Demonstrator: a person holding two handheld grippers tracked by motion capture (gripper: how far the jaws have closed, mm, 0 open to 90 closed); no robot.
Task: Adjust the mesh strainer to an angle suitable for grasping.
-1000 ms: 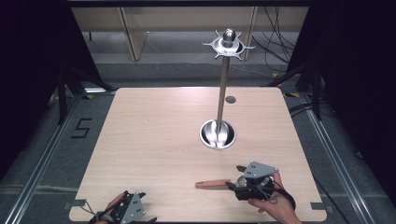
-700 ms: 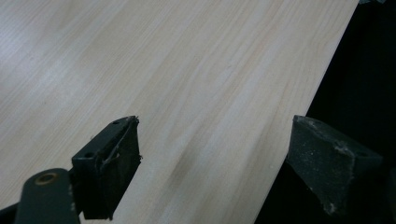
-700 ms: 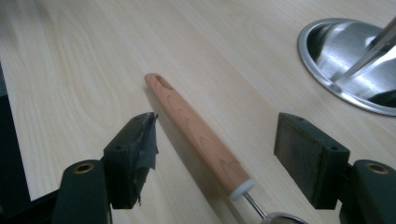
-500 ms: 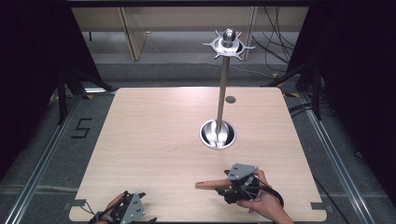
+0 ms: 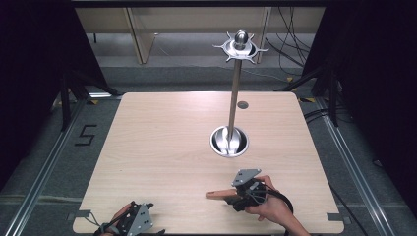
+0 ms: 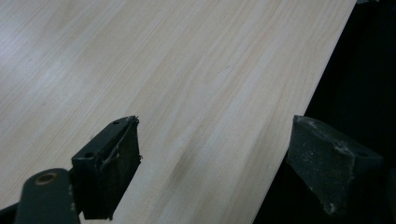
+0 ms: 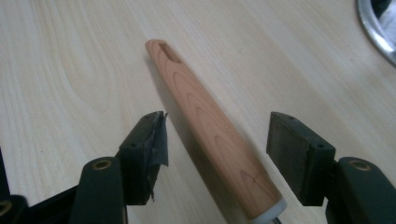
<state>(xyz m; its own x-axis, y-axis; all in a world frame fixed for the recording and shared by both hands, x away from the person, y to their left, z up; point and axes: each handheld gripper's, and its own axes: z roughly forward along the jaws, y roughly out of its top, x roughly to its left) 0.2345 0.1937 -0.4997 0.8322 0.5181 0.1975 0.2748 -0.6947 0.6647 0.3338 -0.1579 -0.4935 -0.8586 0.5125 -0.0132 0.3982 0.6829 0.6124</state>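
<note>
On the near right part of the light wooden table (image 5: 162, 142), the right gripper (image 5: 235, 197) is down low over a wooden handle (image 7: 210, 130), held by the person's right hand (image 5: 273, 209). In the right gripper view the handle lies flat on the table between the two black jaws, slanting away up and to the left. Its far end is rounded and carries a slot-shaped hole; its near end has a pale collar at the bottom edge of the view. What the handle belongs to cannot be told, as the rest is hidden. The jaws have just been closing, with the handle between them, but a gap shows on both sides: the pads are not yet pressing on the wood. In the high view the handle (image 5: 219, 194) sticks out to the left of the gripper.

The left gripper (image 5: 135, 222) rests at the near left corner of the table. In the left gripper view its jaws stand wide apart with nothing between them, over the table's edge.

Further back, a steel stand (image 5: 235, 88) rises from a round steel base (image 5: 229, 141), right of centre, well apart from the handle. Its top carries a pronged ring with a ball knob.
</note>
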